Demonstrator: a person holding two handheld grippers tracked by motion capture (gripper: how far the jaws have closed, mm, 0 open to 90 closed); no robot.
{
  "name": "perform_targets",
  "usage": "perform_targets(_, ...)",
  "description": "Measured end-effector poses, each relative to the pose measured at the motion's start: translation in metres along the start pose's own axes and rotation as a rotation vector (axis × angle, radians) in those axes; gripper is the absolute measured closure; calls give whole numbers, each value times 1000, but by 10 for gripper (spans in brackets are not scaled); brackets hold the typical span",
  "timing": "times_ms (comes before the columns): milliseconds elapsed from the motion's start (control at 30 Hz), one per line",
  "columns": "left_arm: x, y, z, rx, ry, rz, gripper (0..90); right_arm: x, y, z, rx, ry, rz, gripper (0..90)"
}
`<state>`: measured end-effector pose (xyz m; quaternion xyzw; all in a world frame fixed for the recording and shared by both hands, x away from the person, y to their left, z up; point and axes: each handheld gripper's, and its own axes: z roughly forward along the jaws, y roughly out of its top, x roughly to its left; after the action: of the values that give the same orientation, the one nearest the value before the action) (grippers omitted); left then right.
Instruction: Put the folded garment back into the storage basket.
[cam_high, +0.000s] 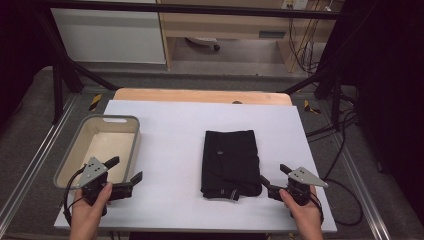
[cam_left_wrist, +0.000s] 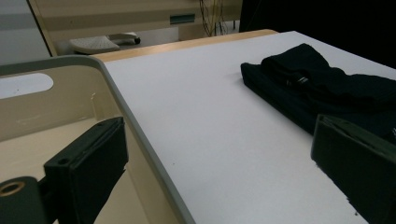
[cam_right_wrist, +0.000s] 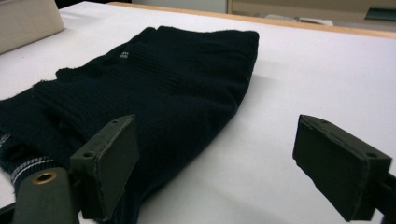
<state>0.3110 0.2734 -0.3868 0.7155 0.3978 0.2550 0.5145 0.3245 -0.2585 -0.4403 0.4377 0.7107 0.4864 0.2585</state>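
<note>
A folded black garment (cam_high: 231, 162) lies on the white table, right of centre; the left gripper view shows this garment (cam_left_wrist: 322, 88) at the right, and the right gripper view shows the garment (cam_right_wrist: 154, 84) close ahead with a striped hem at its near left corner. My left gripper (cam_high: 124, 169) is open, one jaw over the bin's near right rim, the other over the table. My right gripper (cam_high: 273, 175) is open just off the garment's near right corner, with nothing between its jaws.
A beige bin (cam_high: 75, 150) with a grey rim and a handle slot stands at the table's left, nothing in the part I see. The white table top (cam_high: 170, 150) ends in a wooden strip at the back. Black frame bars and cables surround the table.
</note>
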Motion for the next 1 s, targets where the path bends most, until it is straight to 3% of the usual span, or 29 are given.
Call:
perform_targets(233, -10, 4, 2, -64, -36, 9, 51, -1, -1, -5, 11, -3, -11, 118)
perform_targets(333, -18, 6, 3, -67, -76, 12, 57, 0, 0, -5, 37, -9, -8, 98)
perform_targets(533, -42, 7, 17, -4, -116, 65, 43, 0, 1, -3, 87, -33, 12, 85)
perform_targets(667, -58, 2, 32, 39, -152, 91, 35, 1, 1, -4, 126, -23, 15, 94)
perform_targets(867, -82, 4, 67, 106, -198, 133, 56, 1, 2, 1, 135, -3, 26, 117)
perform_targets(1000, -95, 13, 94, 158, -211, 198, 61, -1, 5, 5, 151, 26, 75, 153)
